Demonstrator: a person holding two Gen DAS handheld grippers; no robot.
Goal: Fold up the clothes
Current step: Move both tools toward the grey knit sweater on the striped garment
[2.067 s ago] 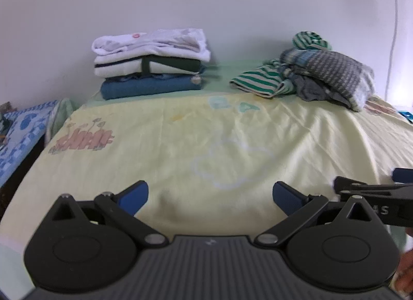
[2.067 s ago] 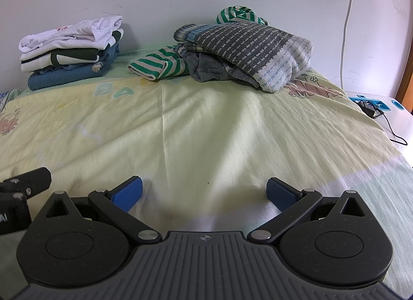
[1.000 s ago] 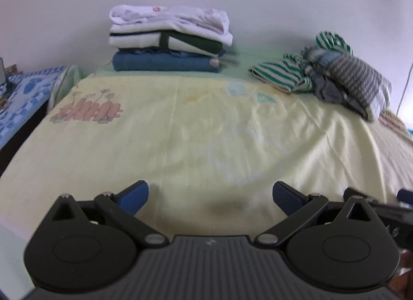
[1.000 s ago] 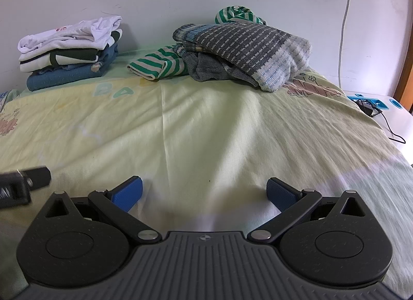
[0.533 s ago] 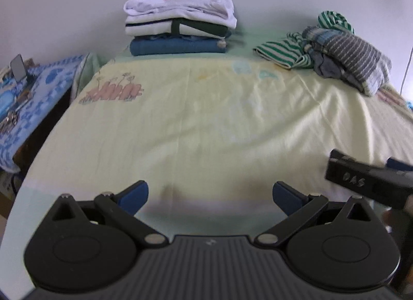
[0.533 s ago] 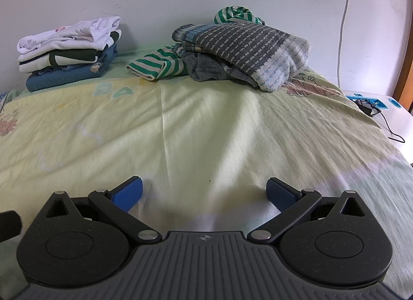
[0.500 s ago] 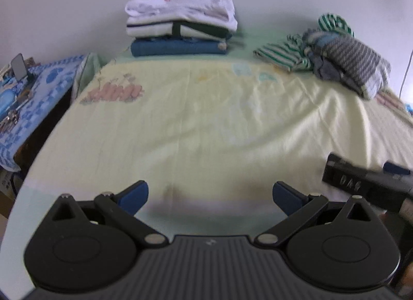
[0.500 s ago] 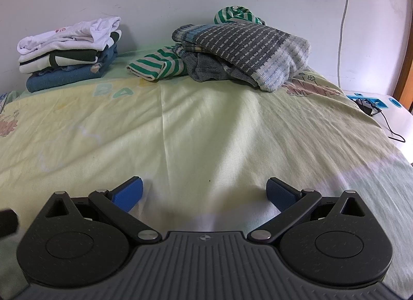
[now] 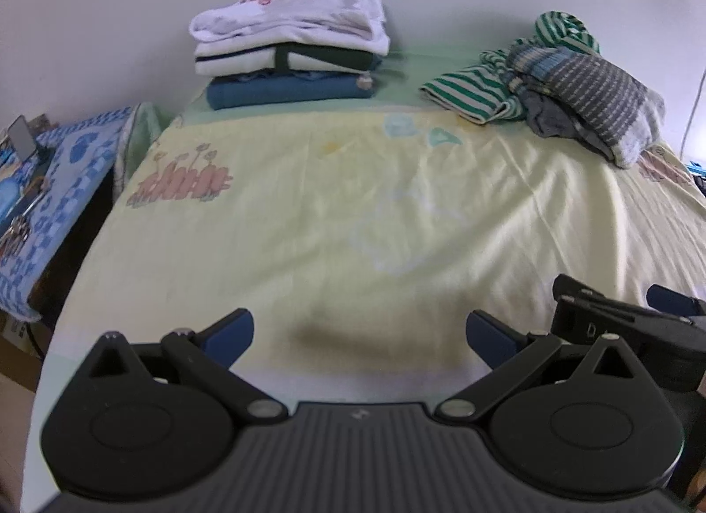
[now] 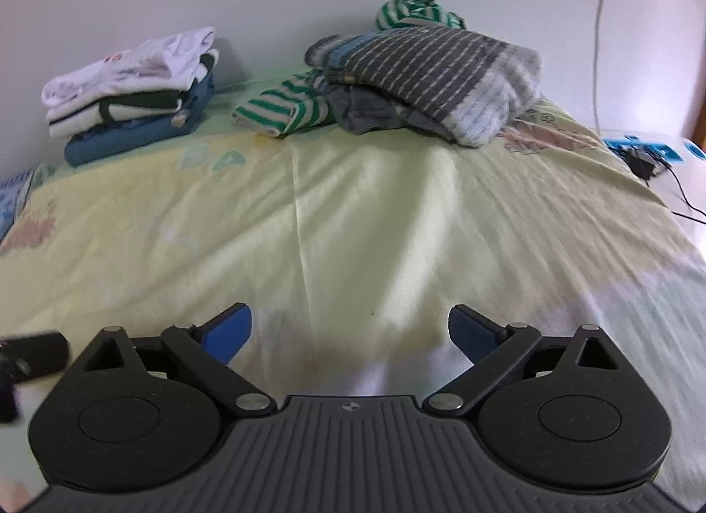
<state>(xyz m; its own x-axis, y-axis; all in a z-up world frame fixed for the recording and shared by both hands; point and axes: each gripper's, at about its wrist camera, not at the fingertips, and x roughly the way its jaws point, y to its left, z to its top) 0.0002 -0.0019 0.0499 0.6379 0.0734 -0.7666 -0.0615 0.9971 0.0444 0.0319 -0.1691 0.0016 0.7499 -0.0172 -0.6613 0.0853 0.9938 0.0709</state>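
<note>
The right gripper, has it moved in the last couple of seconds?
Yes. The right gripper has gone forward: in its own view the unfolded pile looks larger and nearer than before. Its jaws are open and empty.

On the bed [image 9: 309, 213], a folded stack [image 9: 289, 50] sits at the far left against the wall [image 9: 132, 5]; a loose heap of clothes [image 9: 565, 80] lies to its right, apart from it.

Black tongs [image 9: 359, 330] — blue pads [image 9: 229, 330]
</note>
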